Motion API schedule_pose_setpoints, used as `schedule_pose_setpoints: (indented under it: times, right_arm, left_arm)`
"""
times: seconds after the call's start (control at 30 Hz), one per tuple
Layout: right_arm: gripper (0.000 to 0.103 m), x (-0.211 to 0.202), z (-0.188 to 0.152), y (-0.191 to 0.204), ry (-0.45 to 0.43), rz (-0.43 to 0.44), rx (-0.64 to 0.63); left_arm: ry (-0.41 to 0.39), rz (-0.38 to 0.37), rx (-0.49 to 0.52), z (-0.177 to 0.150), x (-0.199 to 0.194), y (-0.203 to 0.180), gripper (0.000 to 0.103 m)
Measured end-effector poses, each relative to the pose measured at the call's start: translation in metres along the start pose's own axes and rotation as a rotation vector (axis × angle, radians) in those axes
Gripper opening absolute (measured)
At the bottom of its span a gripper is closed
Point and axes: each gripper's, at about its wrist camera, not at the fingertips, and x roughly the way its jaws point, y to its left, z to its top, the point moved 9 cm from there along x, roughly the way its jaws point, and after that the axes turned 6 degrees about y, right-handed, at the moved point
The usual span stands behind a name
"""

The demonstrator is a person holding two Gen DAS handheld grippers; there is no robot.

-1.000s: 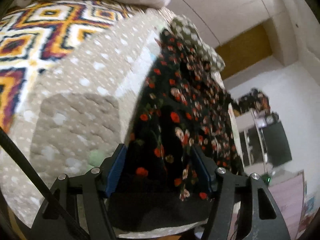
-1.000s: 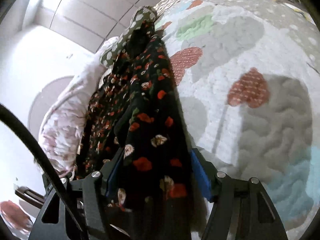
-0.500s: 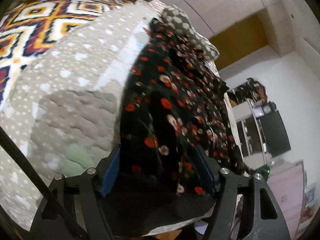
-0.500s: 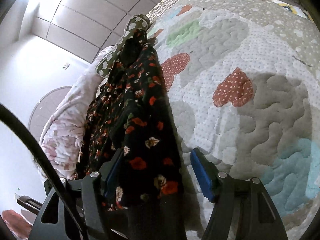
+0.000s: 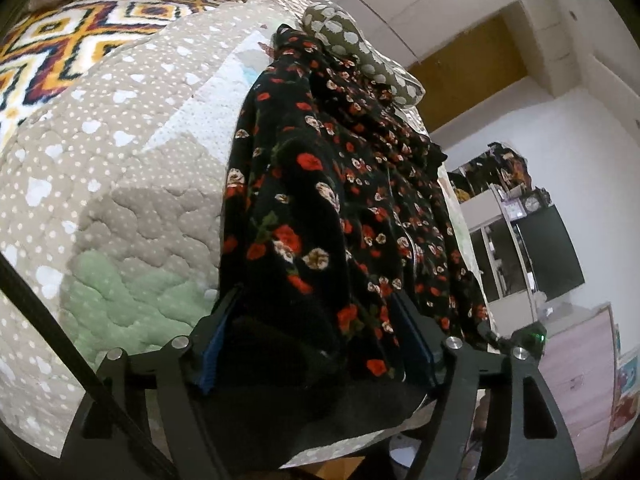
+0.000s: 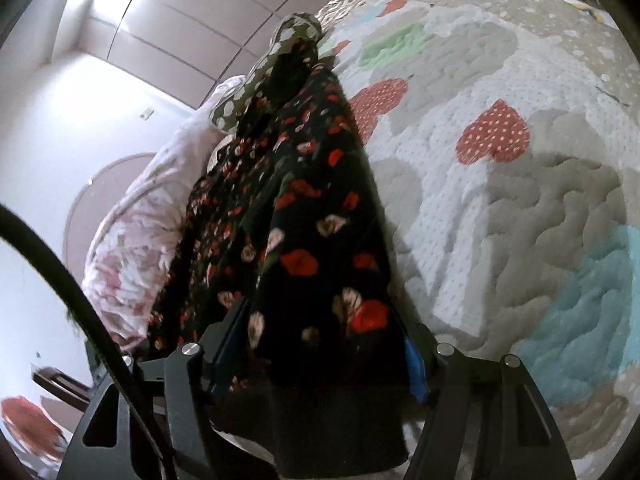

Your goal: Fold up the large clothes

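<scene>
Our left tongs (image 5: 320,340) have the black floral garment (image 5: 340,208) bunched between their blue pads (image 5: 214,350), and the jaws are opening; the cloth fills the gap, so we cannot tell whether the pads still press on it. Our right tongs (image 6: 320,356) stand wide with the same garment (image 6: 316,240) draped thick between the jaws; it hides the left pad almost wholly and leaves a strip of the right blue pad (image 6: 414,368) showing, and we cannot tell whether that pad presses on the cloth.

From both pairs of tongs the garment runs away in a long folded band across the bed's quilt (image 5: 120,200), lying on its patchwork of hearts and dots (image 6: 496,136). At the far end of the band sits an olive cloth with pale spots (image 5: 352,44), touching the garment. Beyond the quilt lie a bright diamond-patterned blanket (image 5: 60,40) and a pink-and-white duvet (image 6: 132,248). Past the bed's edge, a dark screen (image 5: 548,256) stands against the white wall.
</scene>
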Motion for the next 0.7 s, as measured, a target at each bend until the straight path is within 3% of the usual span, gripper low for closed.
schedule_pose_setpoints:
  times: [0.13, 0.2, 0.23, 0.27, 0.3, 0.33, 0.43, 0.7]
  right_arm:
    - [0.069, 0.005, -0.004, 0.006, -0.019, -0.048, -0.022]
    - [0.062, 0.009, -0.007, 0.008, -0.027, -0.072, -0.025]
    - [0.054, 0.01, -0.007, 0.007, -0.032, -0.088, -0.026]
    - [0.049, 0.011, -0.008, 0.006, -0.035, -0.108, -0.028]
    - [0.034, 0.012, -0.008, 0.005, -0.036, -0.126, -0.027]
    - [0.023, 0.013, -0.008, 0.004, -0.029, -0.139, -0.025]
    - [0.012, 0.007, -0.004, 0.001, -0.007, -0.118, 0.003]
    - [0.009, -0.042, -0.021, 0.018, -0.023, -0.047, -0.029]
  left_arm:
    - [-0.006, 0.052, 0.011, 0.0, 0.003, -0.003, 0.071]
    - [0.003, 0.116, 0.03, -0.001, 0.005, -0.003, 0.049]
    - [0.013, 0.155, 0.031, -0.001, 0.006, -0.001, 0.028]
    - [0.019, 0.168, 0.025, -0.001, 0.006, 0.001, 0.022]
    - [0.017, 0.16, 0.009, 0.0, 0.002, 0.003, 0.019]
    - [0.012, 0.146, -0.01, 0.001, -0.003, 0.004, 0.016]
    - [-0.032, 0.123, -0.02, 0.004, -0.025, -0.003, 0.014]
    - [-0.11, 0.124, 0.024, -0.027, -0.085, -0.018, 0.005]
